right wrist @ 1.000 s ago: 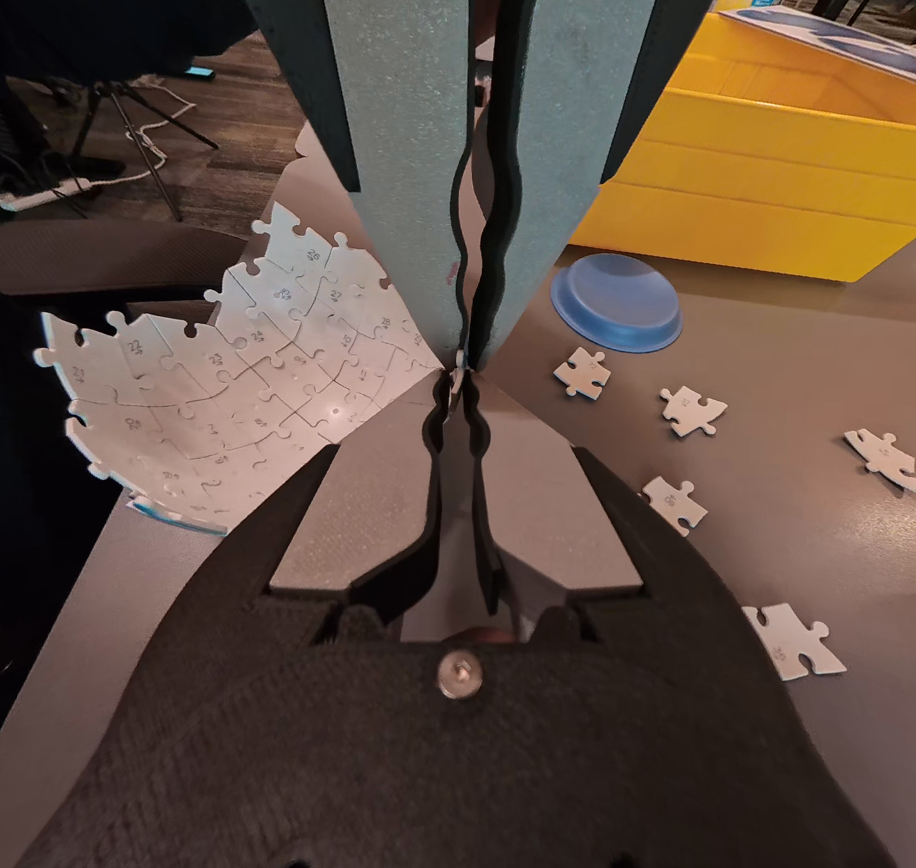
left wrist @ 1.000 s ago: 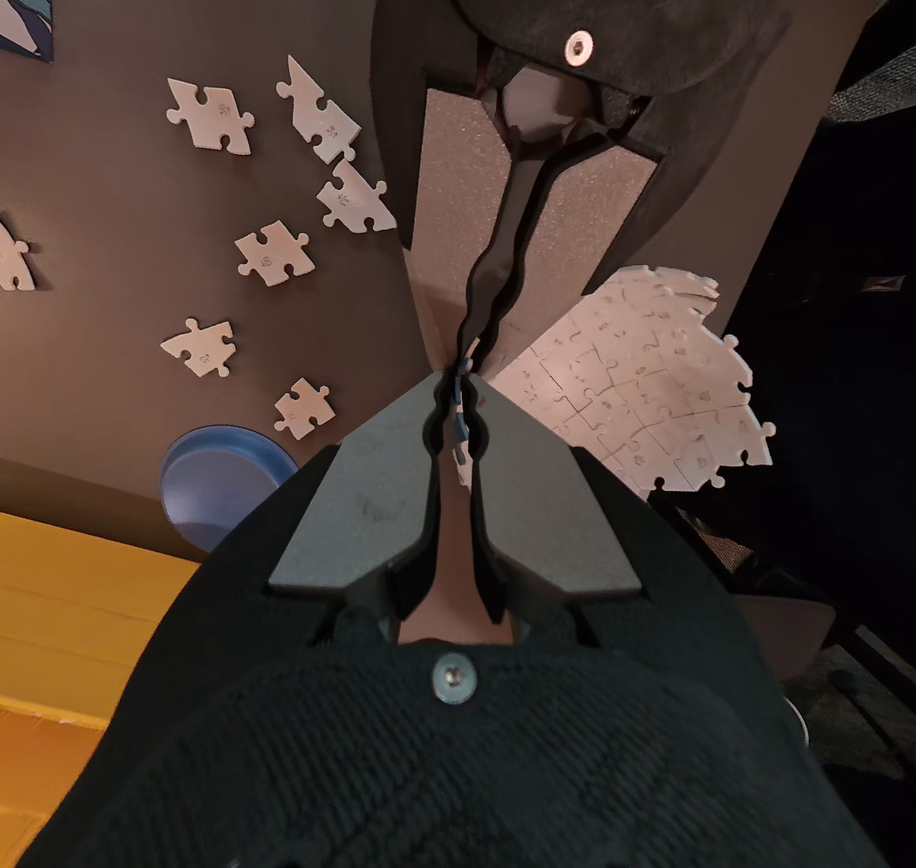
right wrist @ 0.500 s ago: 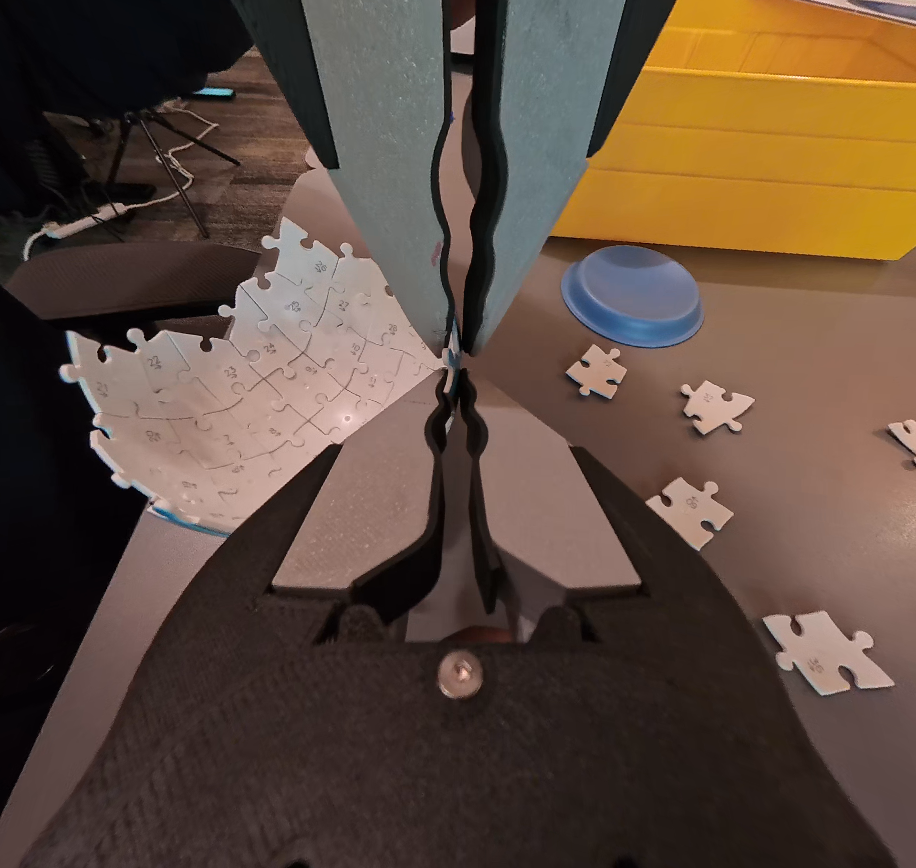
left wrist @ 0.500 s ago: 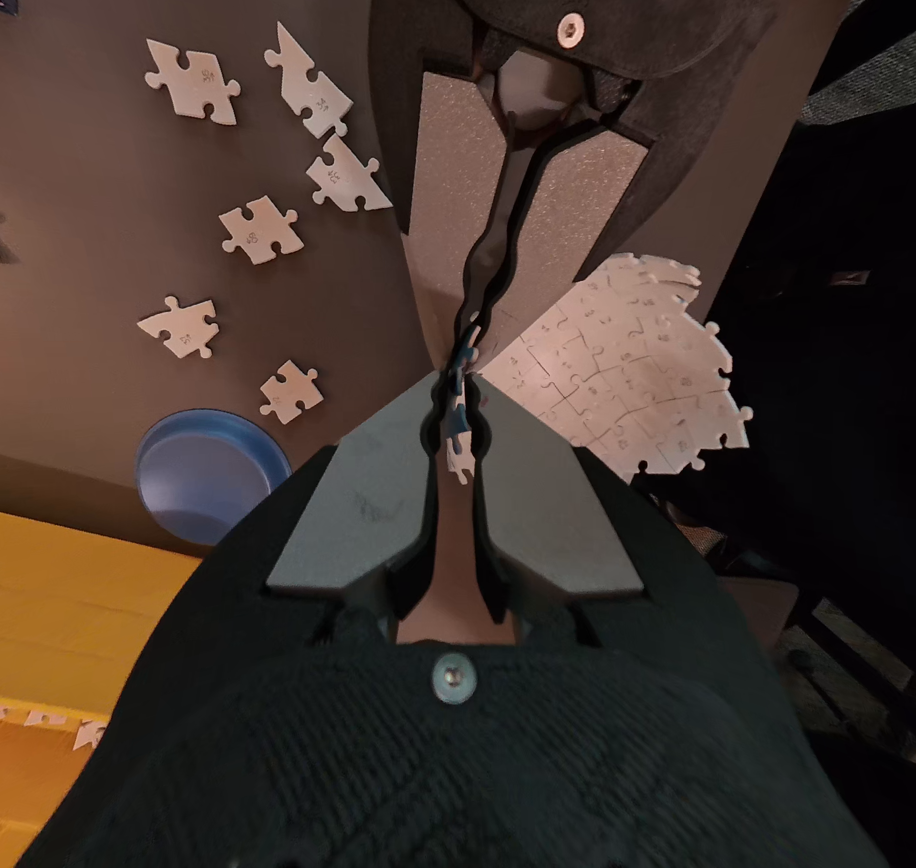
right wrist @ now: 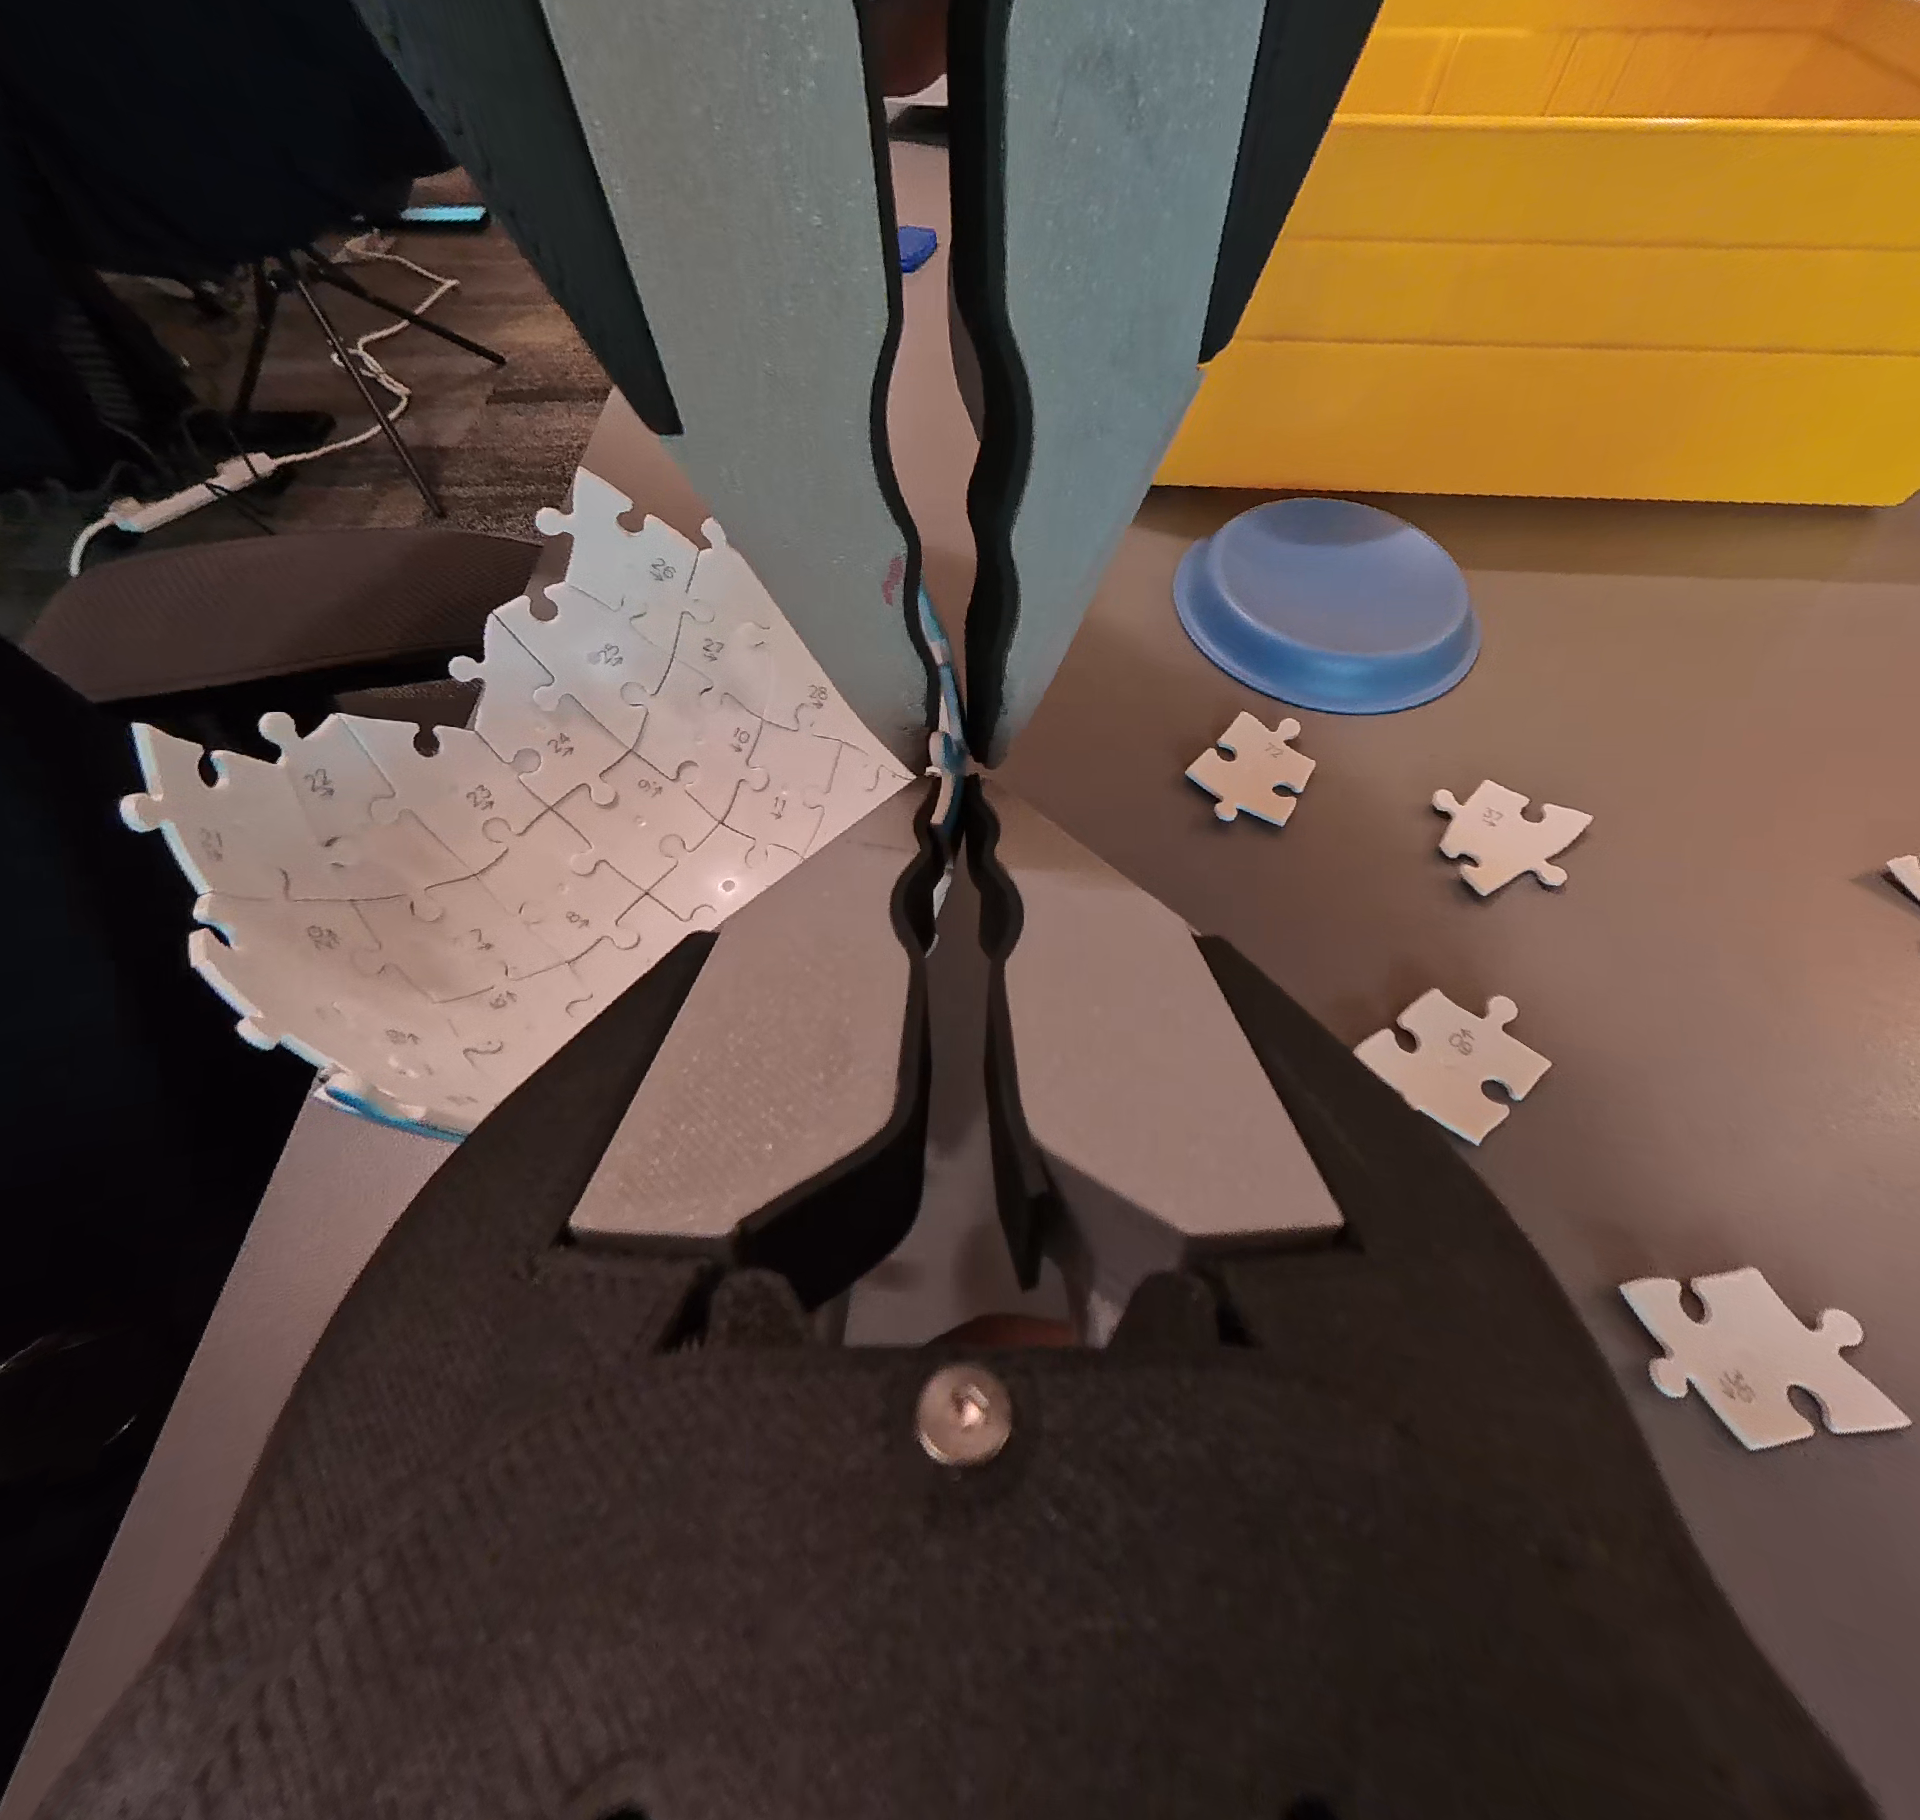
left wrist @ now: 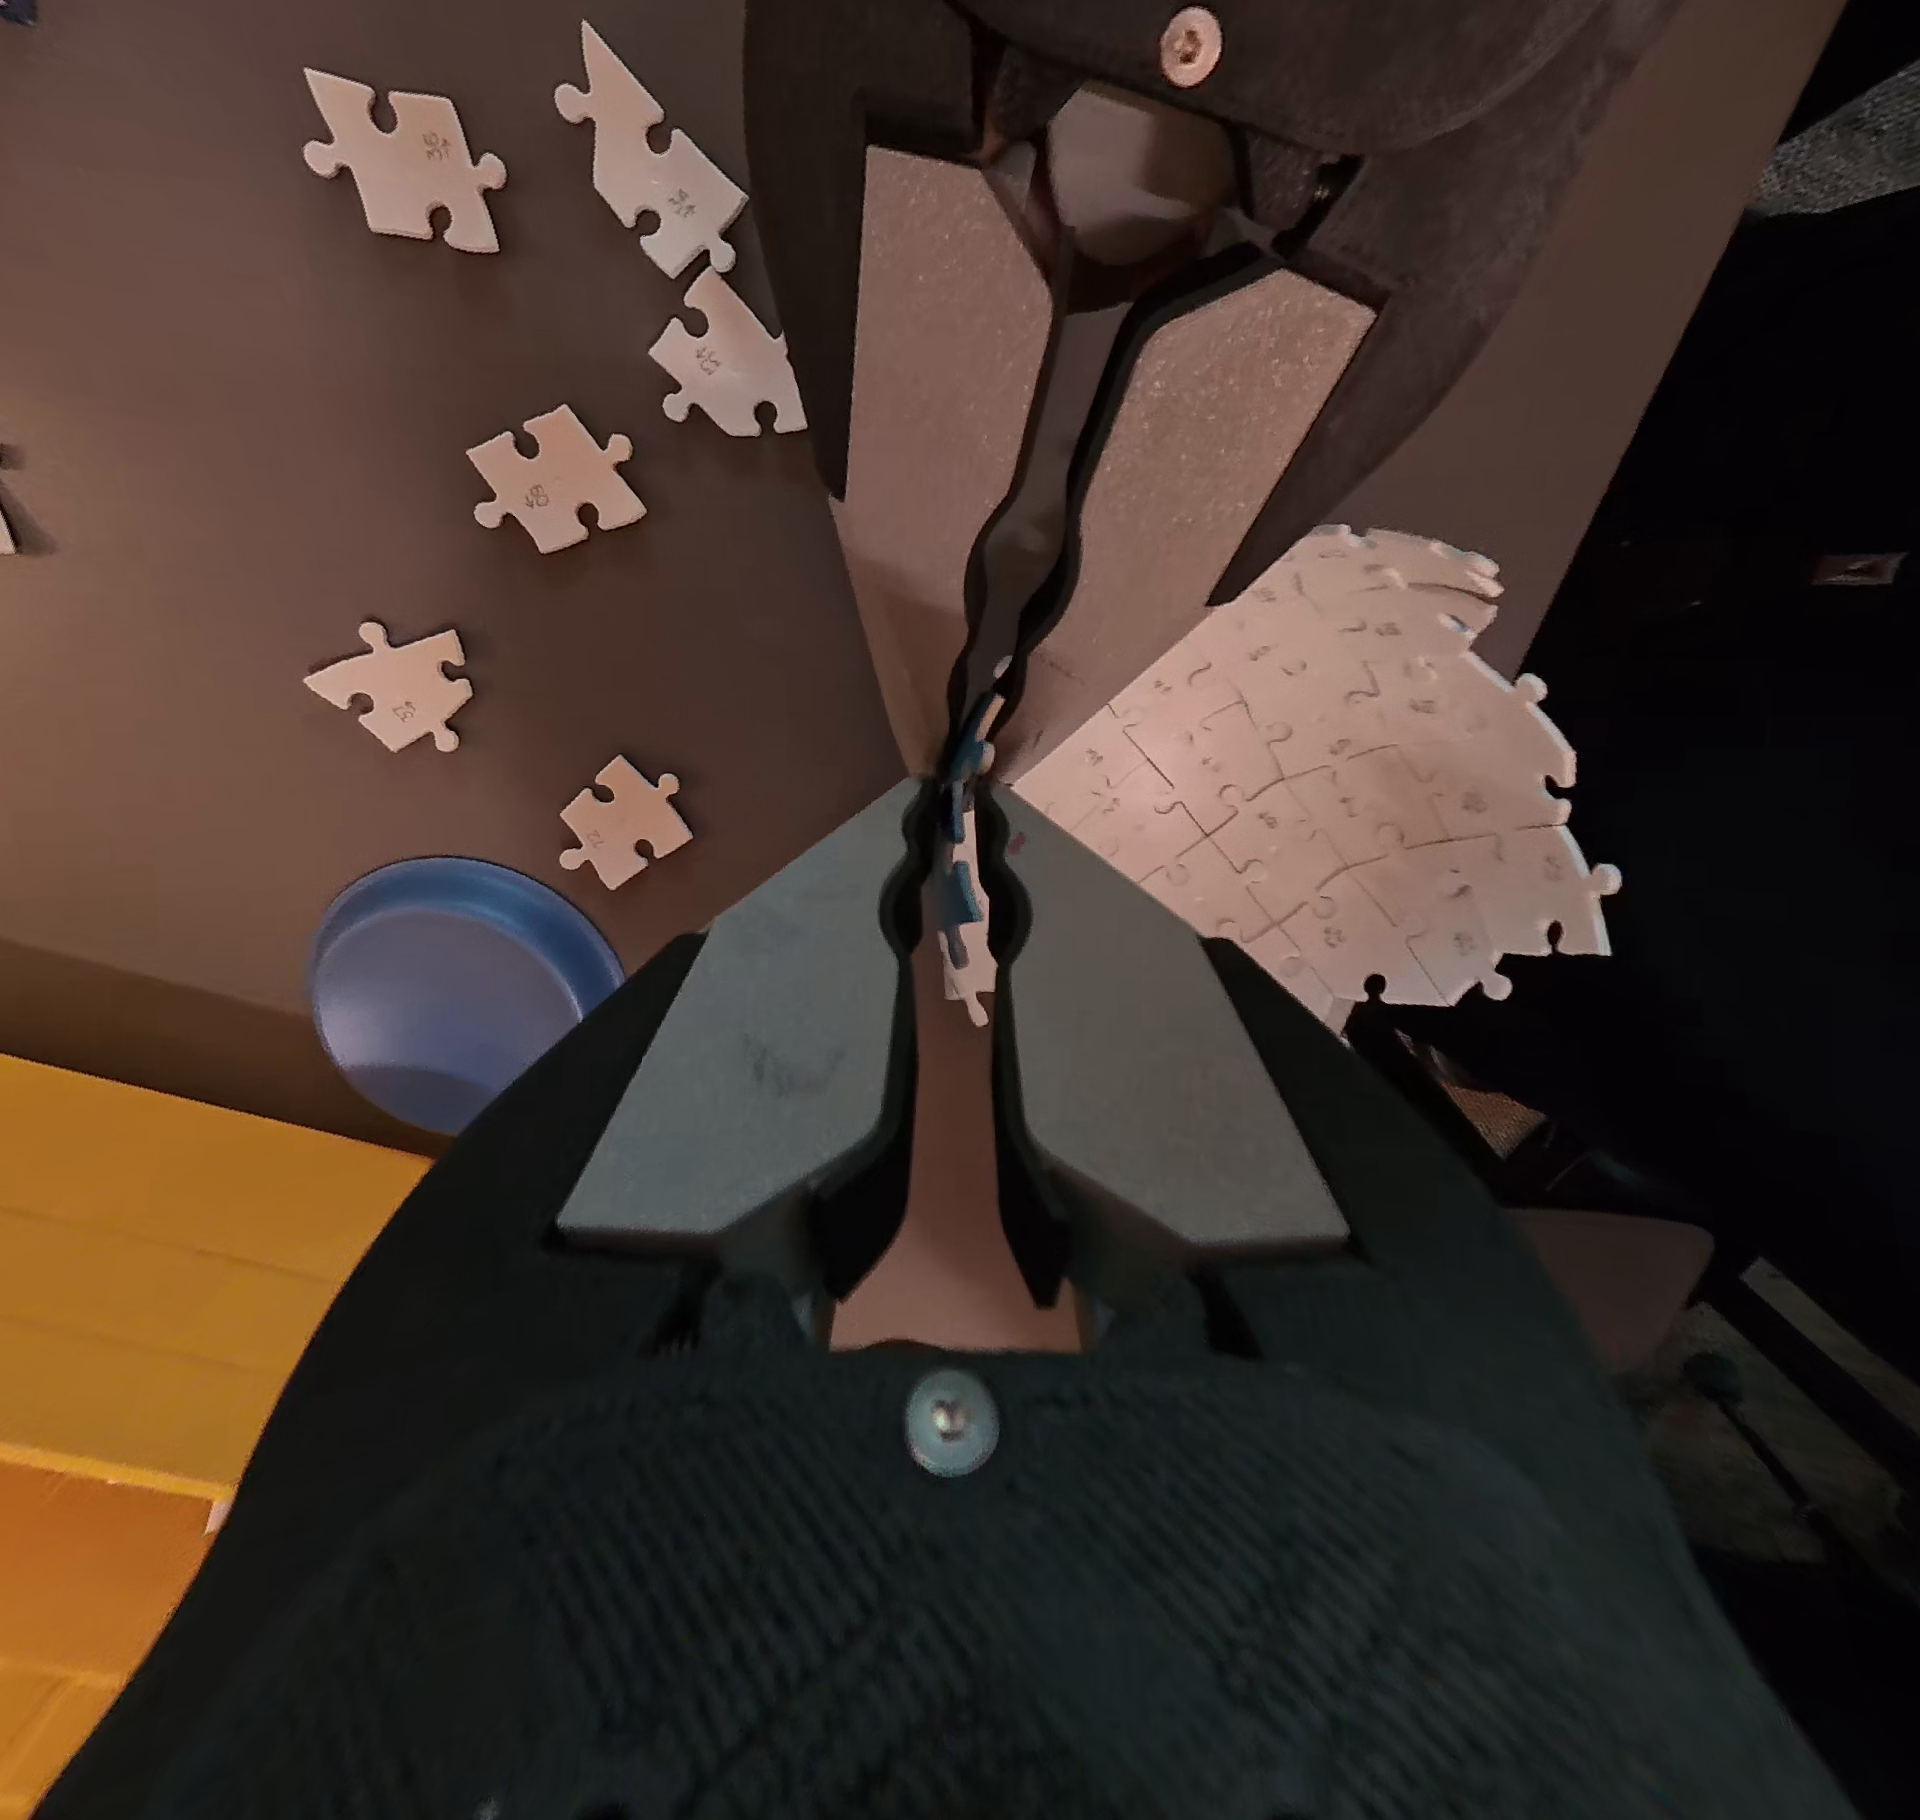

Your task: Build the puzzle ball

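Observation:
The partly built puzzle ball (left wrist: 1330, 783) is a curved white shell of joined pieces, held in the air over the table edge; it also shows in the right wrist view (right wrist: 499, 835). My left gripper (left wrist: 956, 804) is shut on the shell's rim, where a blue-and-white edge (left wrist: 961, 897) shows between its fingers. My right gripper (right wrist: 961, 799) is shut on the same rim, tip to tip with the left gripper (right wrist: 951, 731). The right gripper (left wrist: 982, 721) comes in from above in the left wrist view. The exact seam between the tips is hidden.
Several loose white pieces (left wrist: 551, 492) (right wrist: 1455, 1064) lie on the grey table (right wrist: 1714, 991). A blue round dish (left wrist: 447, 981) (right wrist: 1330, 607) sits upside down near a yellow box (left wrist: 156, 1251) (right wrist: 1558, 264). A chair and cables are on the floor beyond the table edge. My two grippers' fingertips are within a few centimetres of each other.
Both grippers stay shut tip to tip on the shell. The held shell and both grippers have shifted slightly over the table; the loose pieces have not moved.

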The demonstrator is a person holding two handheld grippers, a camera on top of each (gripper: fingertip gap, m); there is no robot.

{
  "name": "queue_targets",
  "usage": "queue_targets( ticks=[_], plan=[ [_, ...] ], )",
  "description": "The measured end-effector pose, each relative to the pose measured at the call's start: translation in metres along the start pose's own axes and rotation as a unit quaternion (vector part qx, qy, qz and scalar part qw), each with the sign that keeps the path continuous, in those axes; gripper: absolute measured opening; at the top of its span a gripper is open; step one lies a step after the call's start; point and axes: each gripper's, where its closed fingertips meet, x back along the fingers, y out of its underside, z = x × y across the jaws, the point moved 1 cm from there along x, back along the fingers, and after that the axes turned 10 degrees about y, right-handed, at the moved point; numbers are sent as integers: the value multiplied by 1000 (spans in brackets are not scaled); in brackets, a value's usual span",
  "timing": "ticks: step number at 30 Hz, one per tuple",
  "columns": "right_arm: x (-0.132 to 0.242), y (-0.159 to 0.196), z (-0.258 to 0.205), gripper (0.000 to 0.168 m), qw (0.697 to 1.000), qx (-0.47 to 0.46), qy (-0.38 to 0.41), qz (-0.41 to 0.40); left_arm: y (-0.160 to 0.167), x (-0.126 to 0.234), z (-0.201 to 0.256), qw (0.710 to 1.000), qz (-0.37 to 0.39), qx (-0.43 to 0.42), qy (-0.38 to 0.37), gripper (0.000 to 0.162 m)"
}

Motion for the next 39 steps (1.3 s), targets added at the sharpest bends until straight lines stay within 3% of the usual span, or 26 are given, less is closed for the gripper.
queue_targets(
  ticks=[39],
  plan=[
    [-3,16,-9,0,994,-47,-66,-68,1,-3,3,1000,-16,-5,-4,2]
  ],
)
